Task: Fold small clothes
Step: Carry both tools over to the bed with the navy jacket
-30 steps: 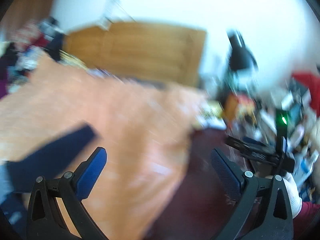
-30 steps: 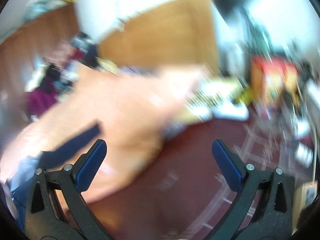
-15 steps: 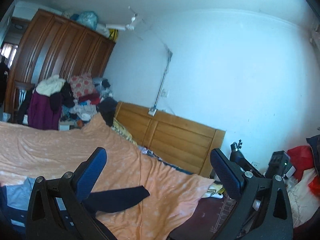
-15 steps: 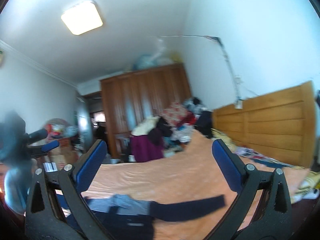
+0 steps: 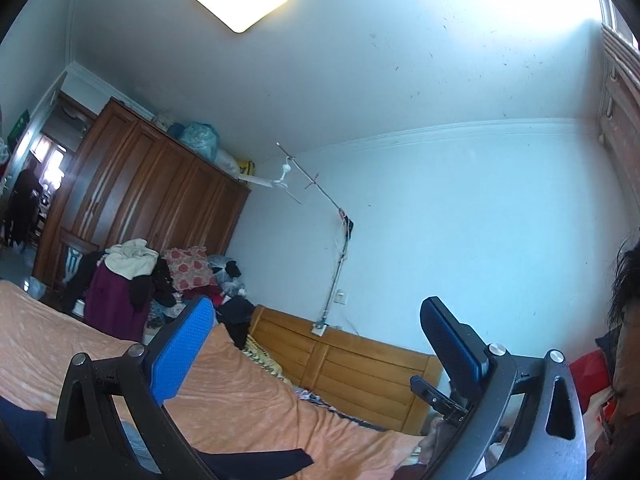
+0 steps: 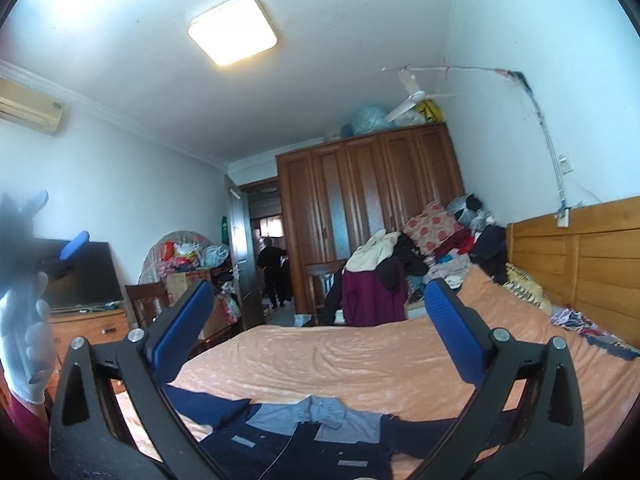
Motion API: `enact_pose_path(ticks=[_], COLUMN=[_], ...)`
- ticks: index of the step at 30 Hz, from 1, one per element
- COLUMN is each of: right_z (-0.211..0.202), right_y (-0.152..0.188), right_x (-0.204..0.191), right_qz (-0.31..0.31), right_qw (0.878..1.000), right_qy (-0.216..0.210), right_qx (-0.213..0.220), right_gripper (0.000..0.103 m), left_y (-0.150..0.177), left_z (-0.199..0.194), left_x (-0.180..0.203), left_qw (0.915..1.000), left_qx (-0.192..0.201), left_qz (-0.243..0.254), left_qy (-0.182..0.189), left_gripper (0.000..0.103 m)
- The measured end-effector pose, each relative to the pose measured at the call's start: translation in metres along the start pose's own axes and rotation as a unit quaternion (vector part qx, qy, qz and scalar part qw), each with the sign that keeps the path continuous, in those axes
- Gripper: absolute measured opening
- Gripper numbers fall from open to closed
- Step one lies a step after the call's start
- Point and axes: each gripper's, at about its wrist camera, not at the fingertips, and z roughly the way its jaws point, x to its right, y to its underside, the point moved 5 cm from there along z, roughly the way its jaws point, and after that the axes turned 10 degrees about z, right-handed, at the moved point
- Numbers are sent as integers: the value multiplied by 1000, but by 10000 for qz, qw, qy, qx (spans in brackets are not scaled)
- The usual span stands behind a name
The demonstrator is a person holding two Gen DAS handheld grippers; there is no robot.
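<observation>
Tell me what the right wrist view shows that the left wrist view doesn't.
Only the right wrist view shows the dark shirt's grey collar, the television and the air conditioner. Only the left shows the right gripper edging in. Both share the orange bedspread, wardrobe, ceiling light, and open, empty jaws.
</observation>
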Motion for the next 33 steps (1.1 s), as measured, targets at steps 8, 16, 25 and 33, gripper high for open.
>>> enact_pose_path(ticks=[8, 16, 25, 33], right_z=[27, 60, 95, 55], right_y=[42, 111, 386, 427], right_x=[-18, -13, -61, -50], right_qz=[-24, 846, 1141, 879], right_qw=[9973, 9883, 9248, 8917], right_qy=[-133, -880, -1252, -1070], right_qx=[-724, -909, -3406, -4309], right_gripper=[103, 103, 103, 103], left_y=[-5, -44, -32, 4], left_z=[-13, -56, -23, -29], left_x=[-15, -42, -58, -119], left_qw=[9993, 9954, 9956, 9896], left_qx=[-164, 453, 20, -138], left_qz=[-277, -784, -918, -339], left_qy=[189, 297, 198, -1394], left_gripper=[103, 103, 103, 103])
